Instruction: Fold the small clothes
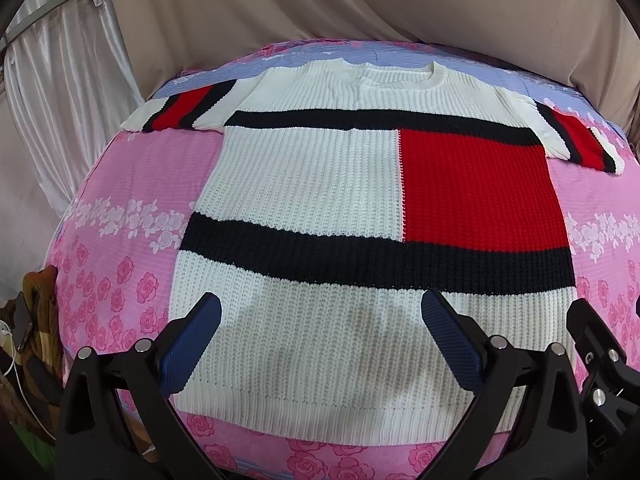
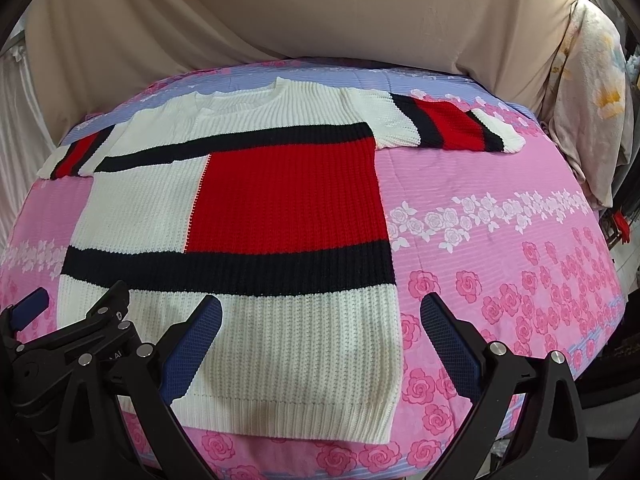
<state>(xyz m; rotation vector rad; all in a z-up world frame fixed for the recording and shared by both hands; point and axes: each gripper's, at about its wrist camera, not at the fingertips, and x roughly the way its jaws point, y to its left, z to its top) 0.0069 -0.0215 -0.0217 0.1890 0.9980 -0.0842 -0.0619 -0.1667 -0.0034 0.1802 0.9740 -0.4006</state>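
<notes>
A white knit short-sleeved sweater [image 1: 304,184] with black bands and a red block lies flat, face up, on the pink floral bedspread [image 1: 132,184], neck away from me, both sleeves spread out. It also shows in the right wrist view [image 2: 256,208]. My left gripper [image 1: 320,308] is open and empty, hovering above the sweater's lower hem. My right gripper [image 2: 320,312] is open and empty over the sweater's lower right corner. The right gripper's body [image 1: 600,356] shows at the left view's right edge; the left gripper's body [image 2: 72,344] shows at the right view's left edge.
The bedspread [image 2: 500,240] extends bare to the right of the sweater. Beige drapes [image 1: 440,12] hang behind the bed. White satin curtain [image 1: 72,92] is at far left, brown clutter [image 1: 36,320] by the left bed edge, a floral pillow [image 2: 596,92] at far right.
</notes>
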